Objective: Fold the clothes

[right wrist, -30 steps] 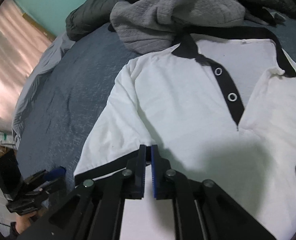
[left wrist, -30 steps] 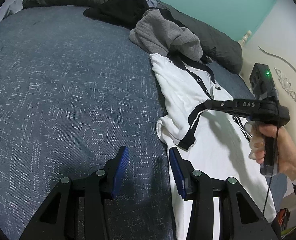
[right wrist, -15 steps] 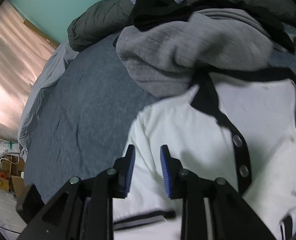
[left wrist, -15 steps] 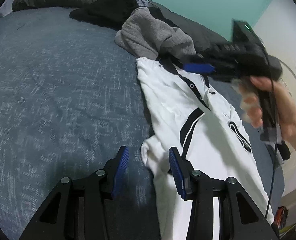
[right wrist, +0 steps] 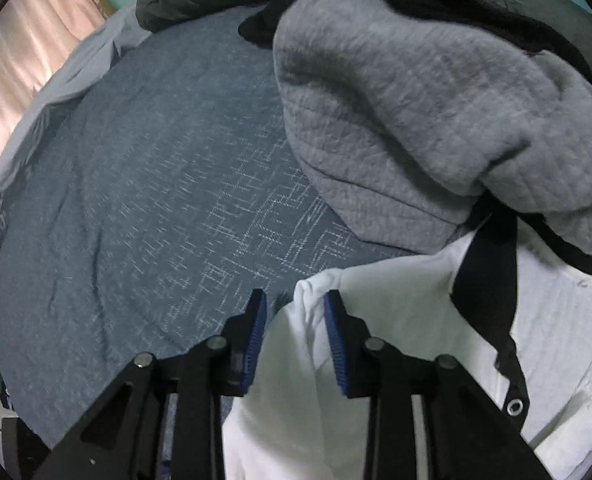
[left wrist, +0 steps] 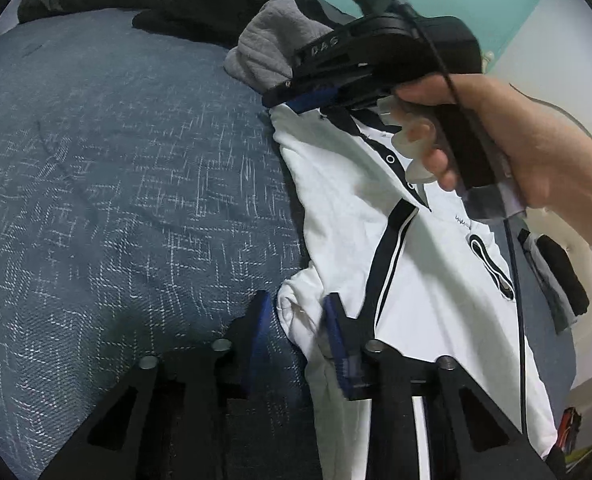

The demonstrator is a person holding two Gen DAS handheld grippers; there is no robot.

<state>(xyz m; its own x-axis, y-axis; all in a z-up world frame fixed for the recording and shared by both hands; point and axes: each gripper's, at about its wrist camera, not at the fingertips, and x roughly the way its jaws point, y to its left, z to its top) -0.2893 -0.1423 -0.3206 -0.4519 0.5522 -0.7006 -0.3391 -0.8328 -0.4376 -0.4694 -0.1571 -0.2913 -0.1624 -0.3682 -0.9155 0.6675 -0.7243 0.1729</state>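
The white shirt (left wrist: 428, 280) with black trim lies spread face-up along the right-hand side of the bed (left wrist: 115, 200), its collar end tucked under a heap of clothes near the head of the bed, where a grey quilted sweater (right wrist: 416, 112) sits on top. One sleeve is already laid across the chest, its black cuff band (left wrist: 392, 256) slanting over the front, so I judge that I am partway into folding this shirt, gathering its left side.

My left gripper (left wrist: 296, 336) is wide open, its blue pads straddling the bunched fold of white cloth at the shirt's side edge; nothing is pinched yet. My right gripper (right wrist: 291, 332) is also open, poised over the shoulder corner of the shirt (right wrist: 308, 284), just below the grey sweater, with the cloth edge between the pads but not clamped. In the left view my right hand (left wrist: 508, 140) holds that tool above the collar.

I judge the next move calls for both grippers to close on that same side edge, one at the shoulder and one lower down, then carry it across together. The shoulder grip needs care: the sweater overlaps the collar and could be caught or dragged along.
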